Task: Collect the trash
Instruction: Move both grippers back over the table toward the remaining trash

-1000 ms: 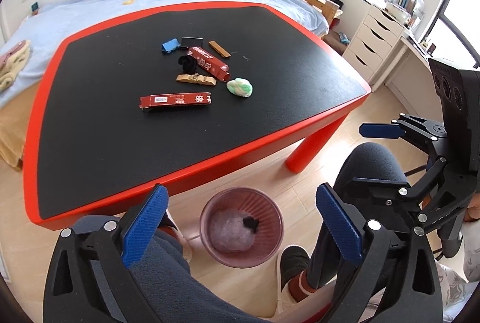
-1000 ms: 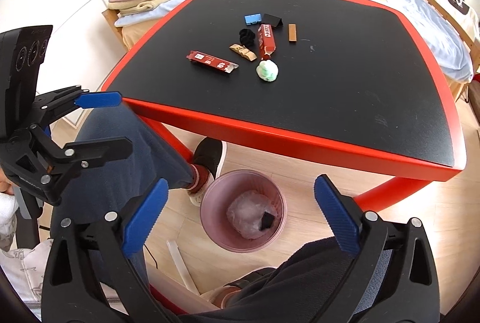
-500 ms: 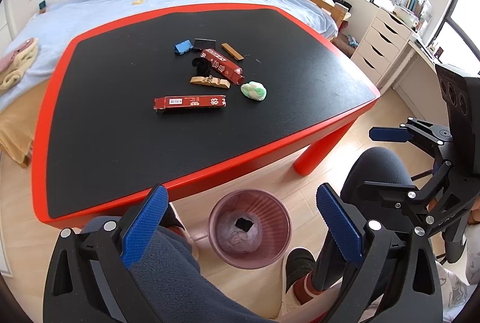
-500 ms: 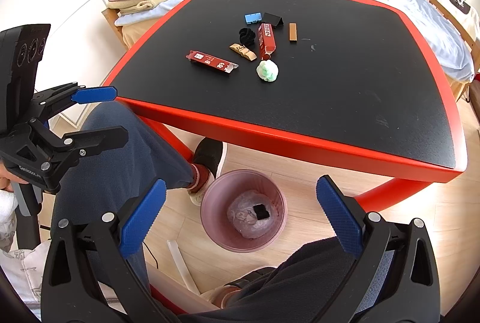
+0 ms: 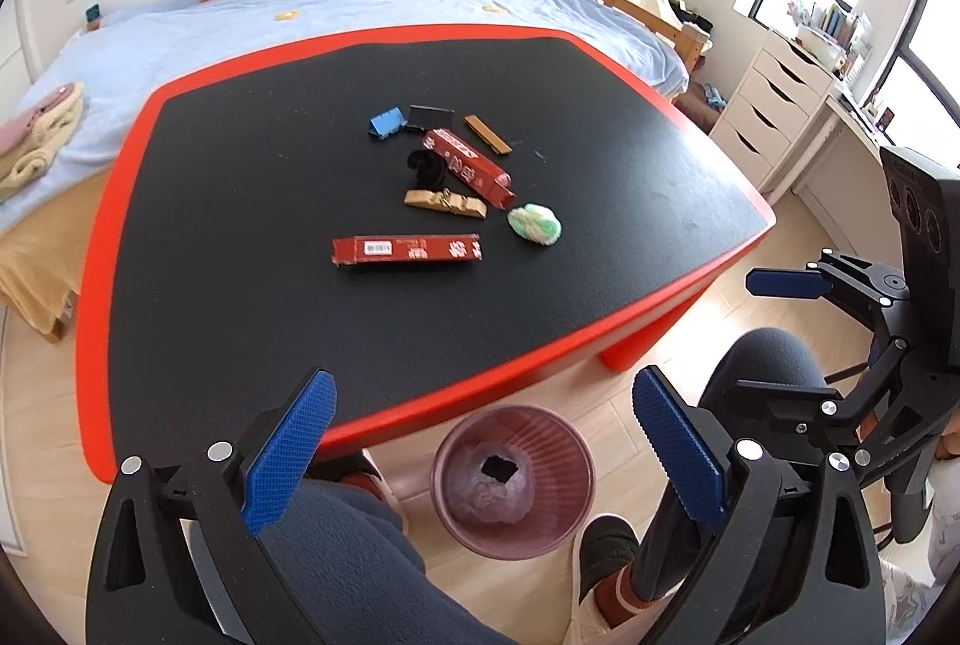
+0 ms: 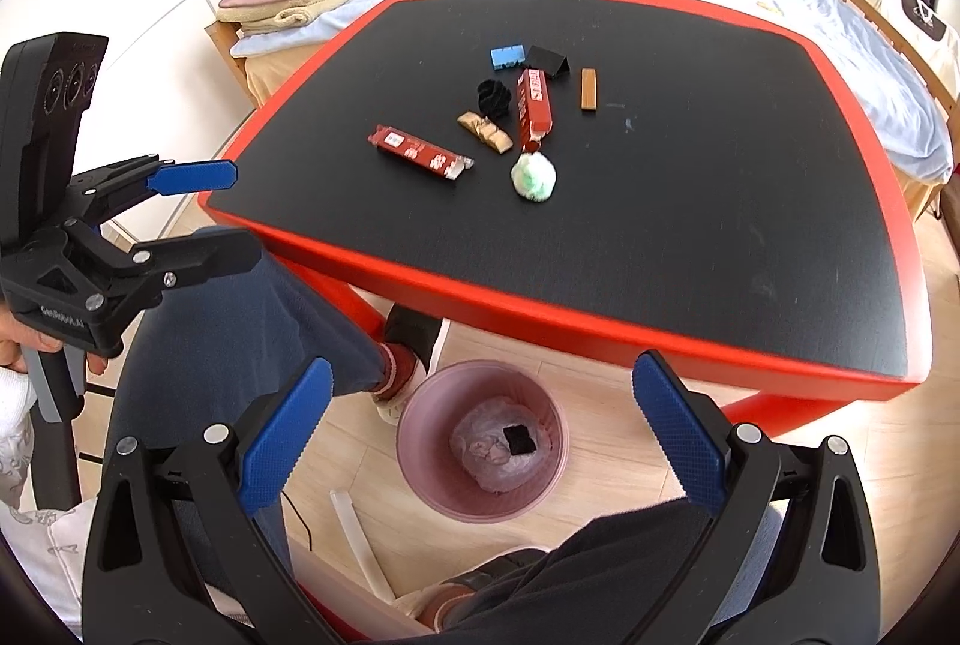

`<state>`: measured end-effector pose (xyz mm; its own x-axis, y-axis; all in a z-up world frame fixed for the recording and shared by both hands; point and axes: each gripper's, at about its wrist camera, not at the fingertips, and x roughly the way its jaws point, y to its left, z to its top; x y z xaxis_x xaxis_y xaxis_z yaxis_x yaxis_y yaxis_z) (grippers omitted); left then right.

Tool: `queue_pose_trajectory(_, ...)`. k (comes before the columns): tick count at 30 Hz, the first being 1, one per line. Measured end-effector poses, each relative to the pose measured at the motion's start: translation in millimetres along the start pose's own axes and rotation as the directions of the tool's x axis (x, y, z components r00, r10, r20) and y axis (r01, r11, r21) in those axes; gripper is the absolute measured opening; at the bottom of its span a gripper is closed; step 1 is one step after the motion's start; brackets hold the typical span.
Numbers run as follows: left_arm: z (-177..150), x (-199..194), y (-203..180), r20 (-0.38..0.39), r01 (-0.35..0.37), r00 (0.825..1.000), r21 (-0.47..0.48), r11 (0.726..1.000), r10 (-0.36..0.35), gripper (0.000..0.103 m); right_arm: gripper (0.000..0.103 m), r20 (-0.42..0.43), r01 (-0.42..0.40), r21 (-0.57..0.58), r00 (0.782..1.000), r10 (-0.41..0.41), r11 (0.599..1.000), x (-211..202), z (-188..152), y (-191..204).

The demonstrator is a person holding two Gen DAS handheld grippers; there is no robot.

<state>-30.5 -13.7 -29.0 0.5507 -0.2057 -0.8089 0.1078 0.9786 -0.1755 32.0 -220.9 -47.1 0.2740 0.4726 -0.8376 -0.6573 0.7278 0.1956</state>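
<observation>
Both tools spread, empty, above the bin [image 5: 513, 474].
Nearest red box [image 5: 407, 249]: light, stiff cardboard; pinch across mid-length.

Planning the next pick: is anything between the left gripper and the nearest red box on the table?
Nothing visible. The left gripper hangs open off the table's near edge, and only bare tabletop lies between that edge and the red box. The other scraps lie beyond it.

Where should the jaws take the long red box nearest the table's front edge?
Grip the long red box across its narrow width near the middle, coming down from above. It lies flat on the table, apart from the other trash, and its long sides are free; the open left gripper looks wide enough to span it.
</observation>
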Motion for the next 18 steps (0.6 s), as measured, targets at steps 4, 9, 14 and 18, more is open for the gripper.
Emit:
queue_pose_trajectory(4,16,3,8,0.019,-0.014,1.0,0.001,1.0,0.014,0.095,0.099,0.012,0.016,-0.015,1.0,-0.015,1.0,4,15,-4)
queue_pose_trajectory(9,42,11,17,0.037,-0.022,0.999,0.01,1.0,0.021,0.095,0.099,0.027,0.019,-0.048,0.999,-0.018,0.999,10,35,-7)
queue_pose_trajectory(14,65,22,22,0.042,-0.014,0.999,0.022,1.0,0.013,0.095,0.099,0.018,0.017,-0.083,1.0,-0.015,0.996,23,56,-9)
queue_pose_trajectory(18,82,37,27,0.025,-0.014,1.0,0.036,0.999,0.014,0.095,0.099,0.001,-0.003,-0.082,1.0,0.003,0.997,37,71,-15)
